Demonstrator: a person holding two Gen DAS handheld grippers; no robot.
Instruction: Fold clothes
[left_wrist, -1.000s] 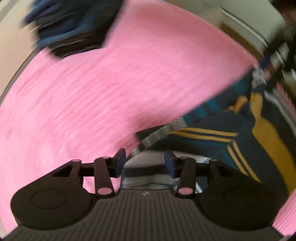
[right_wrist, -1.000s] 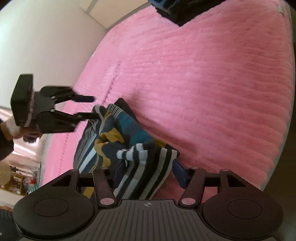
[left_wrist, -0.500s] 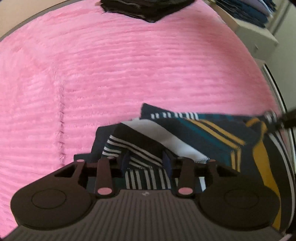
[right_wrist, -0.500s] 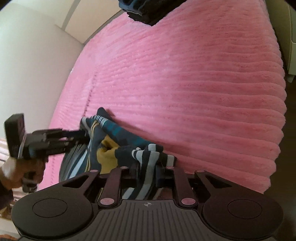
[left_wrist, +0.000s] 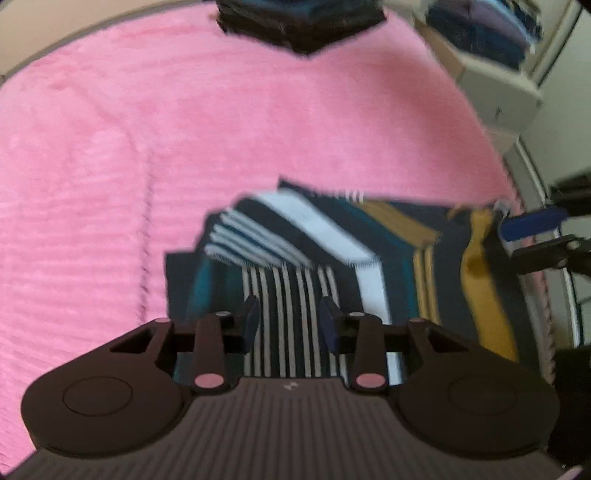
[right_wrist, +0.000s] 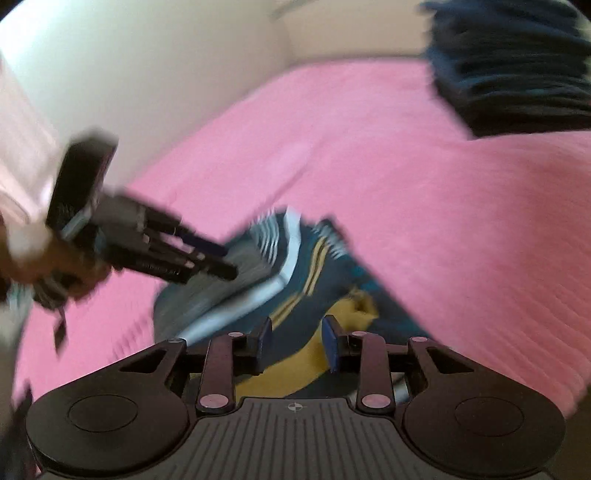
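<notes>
Item: striped garment (left_wrist: 314, 251), crumpled at lower centre on the pink bed (left_wrist: 184, 129). My left gripper (left_wrist: 290, 319) has its jaws parted above its white stripes, holding nothing. My right gripper (right_wrist: 297, 338) likewise has parted jaws over the yellow patch.

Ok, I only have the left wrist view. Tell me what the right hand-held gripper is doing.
Observer: The right hand-held gripper is open, with its fingers on either side of the yellow patch of the striped garment.
Operator: Now say where my left one sits.
Observer: The left hand-held gripper points at the garment's grey-striped end, on the side nearer the wall. Blur hides whether it touches the cloth.
</notes>
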